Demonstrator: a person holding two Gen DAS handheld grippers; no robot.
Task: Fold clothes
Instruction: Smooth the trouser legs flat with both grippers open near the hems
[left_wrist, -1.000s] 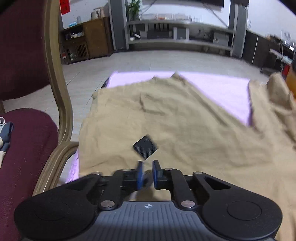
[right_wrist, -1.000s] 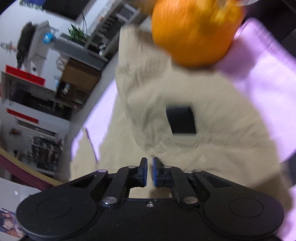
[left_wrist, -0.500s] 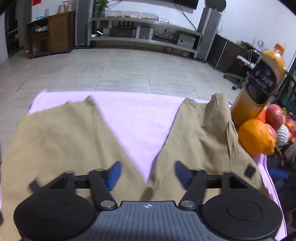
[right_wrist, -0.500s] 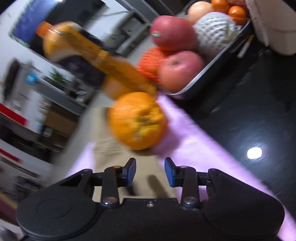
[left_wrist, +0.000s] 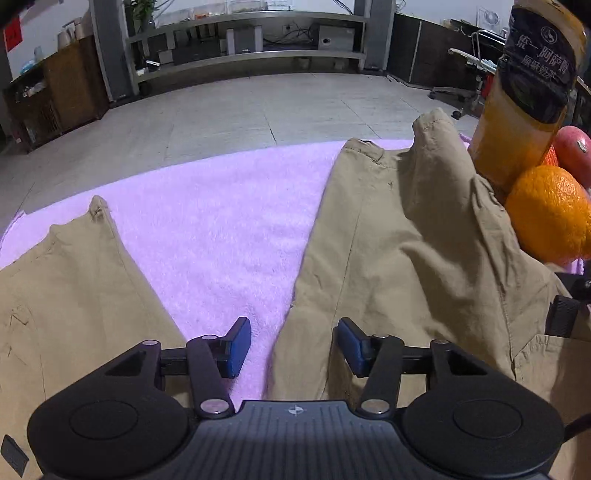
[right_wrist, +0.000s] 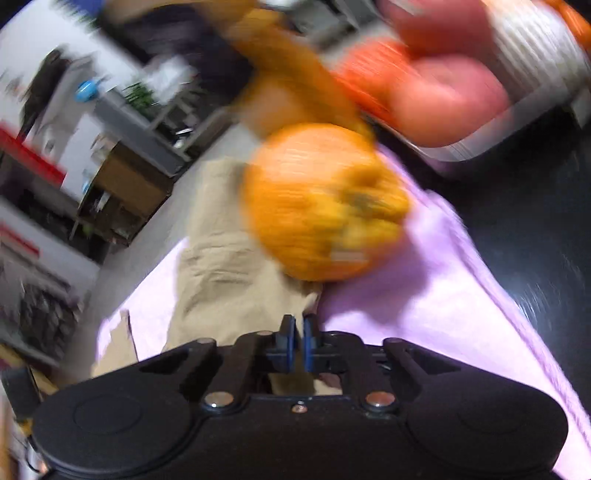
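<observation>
Khaki trousers spread ahead of left tongs, wide; right tongs apparently pinching cloth edge, blurred.

The orange drink bottle carries a dark label printed with Chinese characters, 统一 and 阿萨姆 legible.

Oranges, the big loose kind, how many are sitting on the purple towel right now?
1. The orange rests at the towel's right edge, against the khaki pants, in front of the juice bottle. More fruit sits in the blurred tray behind; some may be hidden.
</observation>
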